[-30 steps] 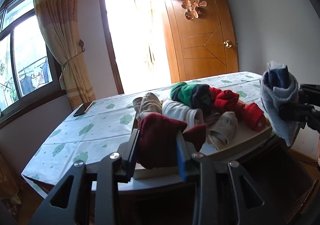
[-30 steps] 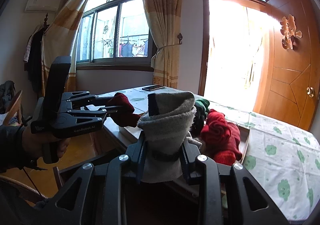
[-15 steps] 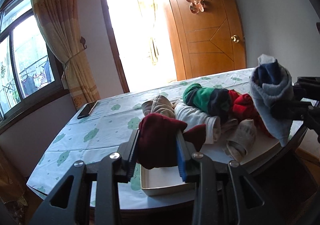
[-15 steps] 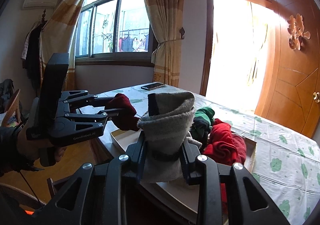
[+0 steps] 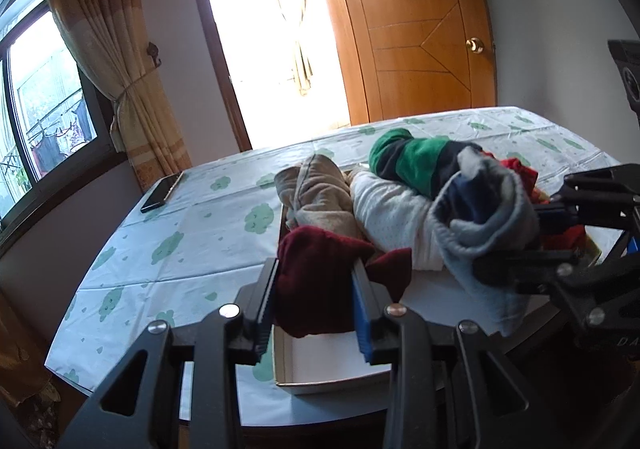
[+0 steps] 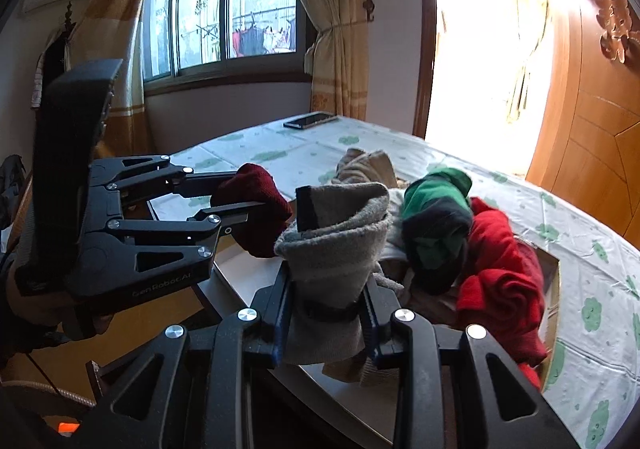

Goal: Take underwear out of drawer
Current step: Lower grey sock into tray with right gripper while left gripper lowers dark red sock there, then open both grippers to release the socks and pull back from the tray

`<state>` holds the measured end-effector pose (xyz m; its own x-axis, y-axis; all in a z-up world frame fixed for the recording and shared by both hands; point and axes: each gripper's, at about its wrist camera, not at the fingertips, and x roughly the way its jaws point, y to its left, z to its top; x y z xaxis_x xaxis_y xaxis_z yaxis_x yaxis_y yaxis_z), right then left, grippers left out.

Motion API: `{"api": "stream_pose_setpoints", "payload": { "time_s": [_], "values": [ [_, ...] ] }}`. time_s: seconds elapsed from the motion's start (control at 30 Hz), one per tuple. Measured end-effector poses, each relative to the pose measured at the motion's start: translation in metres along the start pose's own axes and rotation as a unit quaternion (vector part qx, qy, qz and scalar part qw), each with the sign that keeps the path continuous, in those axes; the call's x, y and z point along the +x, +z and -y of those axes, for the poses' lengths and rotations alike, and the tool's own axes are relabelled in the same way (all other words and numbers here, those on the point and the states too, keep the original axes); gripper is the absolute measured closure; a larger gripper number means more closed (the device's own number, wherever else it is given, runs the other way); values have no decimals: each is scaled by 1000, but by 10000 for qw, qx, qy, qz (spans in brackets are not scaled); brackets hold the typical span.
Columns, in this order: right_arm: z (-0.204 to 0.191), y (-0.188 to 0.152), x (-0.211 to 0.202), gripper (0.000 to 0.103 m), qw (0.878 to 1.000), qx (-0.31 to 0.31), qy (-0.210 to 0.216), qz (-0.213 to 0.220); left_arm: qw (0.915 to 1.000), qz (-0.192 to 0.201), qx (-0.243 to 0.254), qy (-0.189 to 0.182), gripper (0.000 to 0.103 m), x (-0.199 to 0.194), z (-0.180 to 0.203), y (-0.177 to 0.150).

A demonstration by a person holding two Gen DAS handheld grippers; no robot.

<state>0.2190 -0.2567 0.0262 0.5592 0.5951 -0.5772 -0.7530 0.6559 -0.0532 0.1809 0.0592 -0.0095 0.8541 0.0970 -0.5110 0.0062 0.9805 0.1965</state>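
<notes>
The left claw (image 5: 316, 301) pinched a maroon garment (image 5: 320, 281) above the white tray (image 5: 332, 383). Beside it, the right claw (image 6: 326, 323) clamped a grey garment (image 6: 336, 245) over that tray's near edge.

We hold a rolled maroon knit garment (image 5: 320, 281) between the left gripper (image 5: 316, 309) fingers, above the near end of a shallow white rectangular tray (image 5: 332, 383) on the green-patterned tablecloth (image 5: 192, 233). To its right, the right gripper (image 6: 326, 313) grips a rolled grey fleece garment (image 6: 336, 249). In the tray behind lie a beige roll (image 5: 316, 197), a white roll (image 5: 392, 217) and a green-and-navy roll (image 5: 416, 161). A black smartphone (image 5: 161, 192) lies at the far left table edge.
</notes>
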Motion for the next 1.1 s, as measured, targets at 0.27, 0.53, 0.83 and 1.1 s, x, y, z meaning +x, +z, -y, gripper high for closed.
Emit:
{"api": "stream_pose_setpoints", "payload": {
  "time_s": [0.27,0.53,0.83,1.1],
  "values": [
    [8,-2,26,71,9988,120,25,-472,9995,-306,14,-61,70,17,1,-6],
    [12,-4,40,71,9968,219,34,-774,9982,-592,3,-108,69,32,2,-13],
    [14,-9,53,71,9944,239,-4,-1033,9974,-709,32,-113,65,38,4,-17],
    [11,-12,50,54,9952,309,10,-933,9976,-691,62,-57,51,35,5,-19]
  ]
}}
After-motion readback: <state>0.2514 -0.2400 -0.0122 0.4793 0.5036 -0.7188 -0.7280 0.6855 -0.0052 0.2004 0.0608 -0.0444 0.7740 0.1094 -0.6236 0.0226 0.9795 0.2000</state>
